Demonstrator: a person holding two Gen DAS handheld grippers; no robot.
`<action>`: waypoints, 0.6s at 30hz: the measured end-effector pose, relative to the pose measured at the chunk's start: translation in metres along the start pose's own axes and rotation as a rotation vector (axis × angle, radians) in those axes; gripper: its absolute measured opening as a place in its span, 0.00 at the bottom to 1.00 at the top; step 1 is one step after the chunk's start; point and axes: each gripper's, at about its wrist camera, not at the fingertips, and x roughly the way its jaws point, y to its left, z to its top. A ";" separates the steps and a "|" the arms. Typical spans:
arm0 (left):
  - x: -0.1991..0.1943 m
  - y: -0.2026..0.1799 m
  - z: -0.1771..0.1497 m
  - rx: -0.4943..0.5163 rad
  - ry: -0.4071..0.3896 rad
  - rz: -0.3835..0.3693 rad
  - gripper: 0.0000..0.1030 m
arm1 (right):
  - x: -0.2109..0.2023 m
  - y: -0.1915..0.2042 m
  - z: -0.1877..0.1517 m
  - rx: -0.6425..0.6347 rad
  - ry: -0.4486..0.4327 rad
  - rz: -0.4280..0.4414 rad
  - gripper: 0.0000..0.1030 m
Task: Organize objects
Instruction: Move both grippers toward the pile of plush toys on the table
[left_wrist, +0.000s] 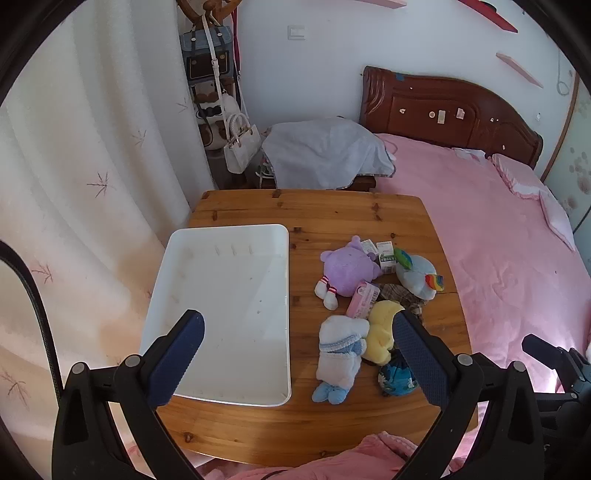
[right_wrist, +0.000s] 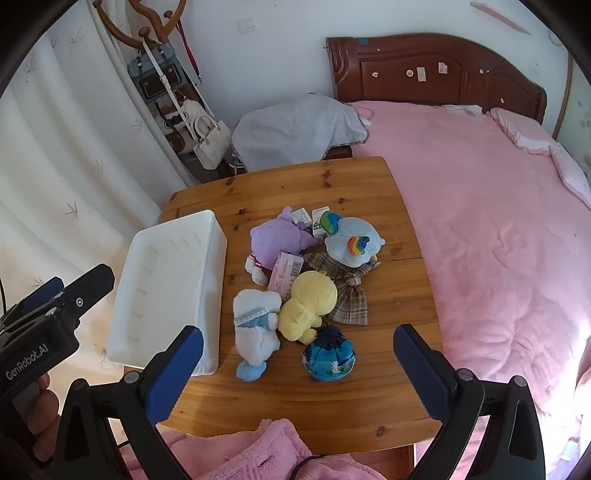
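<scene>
Two grippers, both held above the near edge of a wooden table (left_wrist: 332, 214), neither touching anything.

Left gripper (left_wrist: 297, 354): jaws spread wide, nothing between them. Its left finger (left_wrist: 177, 354) hangs over the near part of a white tray (left_wrist: 229, 295); its right finger (left_wrist: 417, 358) over the near end of the toy pile.

Right gripper (right_wrist: 297, 360): jaws likewise spread wide and holding nothing. The pile lies straight ahead between its fingers; the tray sits ahead and to its left.

Tray contents: nothing inside.

Pile, all on the bare tabletop to the right of the tray, items touching or overlapping:
- white and blue plush (right_wrist: 256, 328), nearest the left finger of the right gripper;
- blue drawstring pouch (right_wrist: 328, 356), nearest of all, just ahead of the right gripper;
- yellow plush (right_wrist: 306, 302), touching the white one;
- plaid cloth bow (right_wrist: 349, 291), to the right of the yellow plush;
- pink box (right_wrist: 284, 271), partly under the plush toys;
- purple plush (right_wrist: 275, 238), farther on;
- pale blue plush with a rainbow patch (right_wrist: 352, 242), far right;
- small cartons (right_wrist: 317, 219), farthest back.

Surroundings: pink bed (right_wrist: 498, 221) to the right of the table; curtain (left_wrist: 92, 166) to the left.
</scene>
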 end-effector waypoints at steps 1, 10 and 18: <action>0.000 0.000 0.001 0.002 0.003 -0.003 0.99 | 0.000 0.002 0.000 -0.007 0.000 -0.004 1.00; 0.004 0.005 0.004 0.042 0.016 -0.043 0.99 | 0.000 0.007 -0.003 -0.021 -0.001 -0.014 1.00; 0.014 0.008 0.003 0.098 0.058 -0.075 0.99 | 0.002 0.020 -0.010 0.006 0.010 -0.040 1.00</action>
